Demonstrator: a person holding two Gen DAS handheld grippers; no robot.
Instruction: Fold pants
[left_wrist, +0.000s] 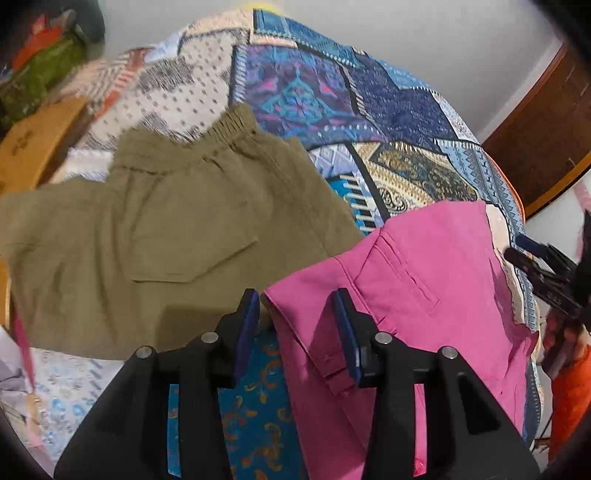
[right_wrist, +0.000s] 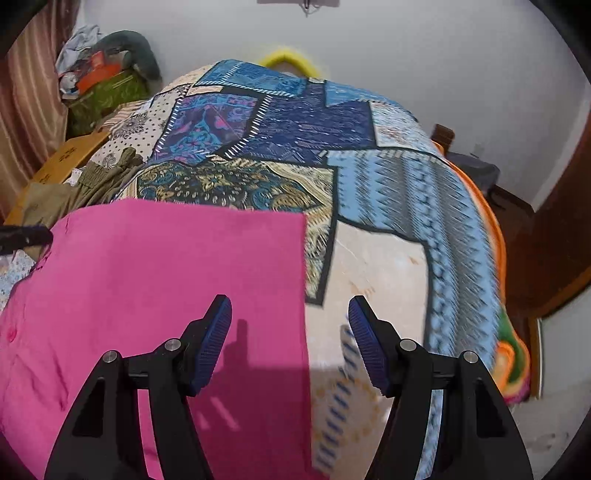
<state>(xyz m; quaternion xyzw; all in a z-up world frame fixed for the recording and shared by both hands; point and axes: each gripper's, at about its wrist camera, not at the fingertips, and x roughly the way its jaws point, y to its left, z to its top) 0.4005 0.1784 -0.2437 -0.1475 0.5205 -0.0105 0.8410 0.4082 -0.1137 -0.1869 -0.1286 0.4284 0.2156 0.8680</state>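
Pink pants (left_wrist: 417, 280): flat on the bed (right_wrist: 369, 122), beside olive shorts (left_wrist: 166, 225).
My left fingers (left_wrist: 295, 317): wide apart, holding nothing, probably above the pants' waistband.
My right fingers (right_wrist: 290, 325): wide apart, holding nothing, astride the pants' edge.

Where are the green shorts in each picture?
Left wrist view: the olive green shorts fill the left middle, beside the pink pants.
Right wrist view: the shorts peek out at the far left edge, behind the pink pants.
Shared landmark: the patchwork bedspread.
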